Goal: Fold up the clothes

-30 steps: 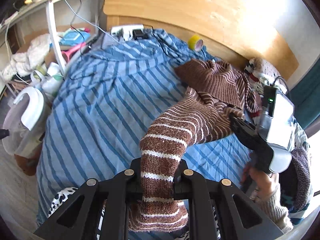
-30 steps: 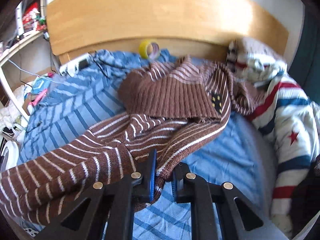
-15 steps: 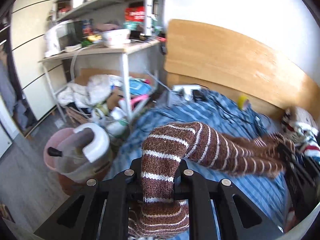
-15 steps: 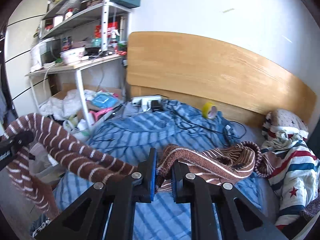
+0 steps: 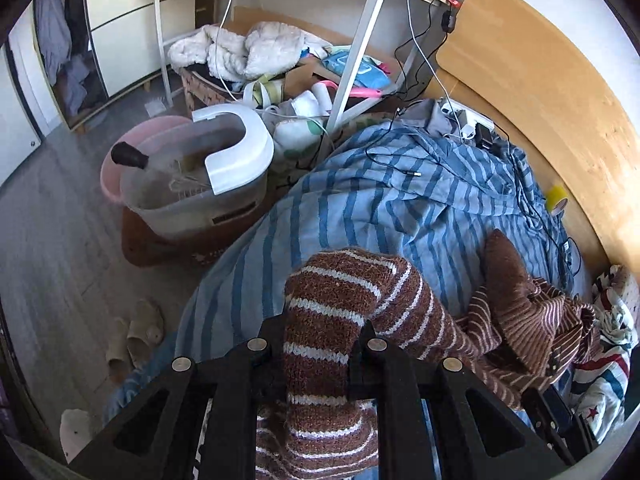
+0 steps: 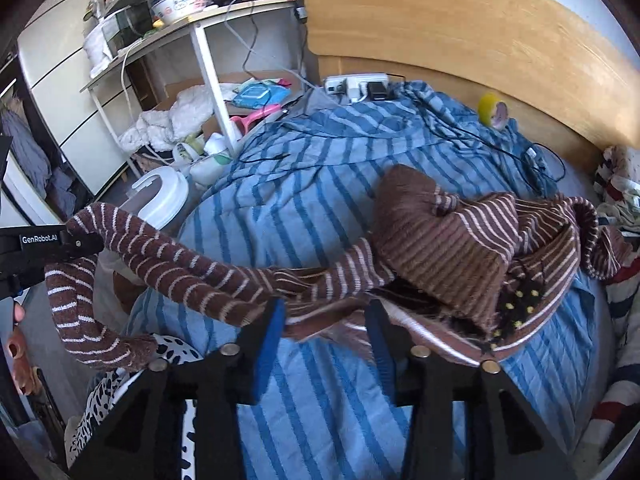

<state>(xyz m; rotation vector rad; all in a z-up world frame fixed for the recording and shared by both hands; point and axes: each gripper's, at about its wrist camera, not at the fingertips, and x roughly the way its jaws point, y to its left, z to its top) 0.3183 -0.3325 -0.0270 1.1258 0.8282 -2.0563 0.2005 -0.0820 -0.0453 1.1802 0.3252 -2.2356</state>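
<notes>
A brown sweater (image 6: 460,248) with thin white stripes is lying in a rumpled heap on the blue striped bedding, toward the headboard end. Its body is bunching up in folds, one ribbed part is poking up in a blunt peak, and a dark patch with yellow dots is showing at its near edge. One long sleeve (image 5: 340,320) is stretching away from the heap, arching up off the bed toward the floor side and bending over, its cuff end hanging down.
</notes>
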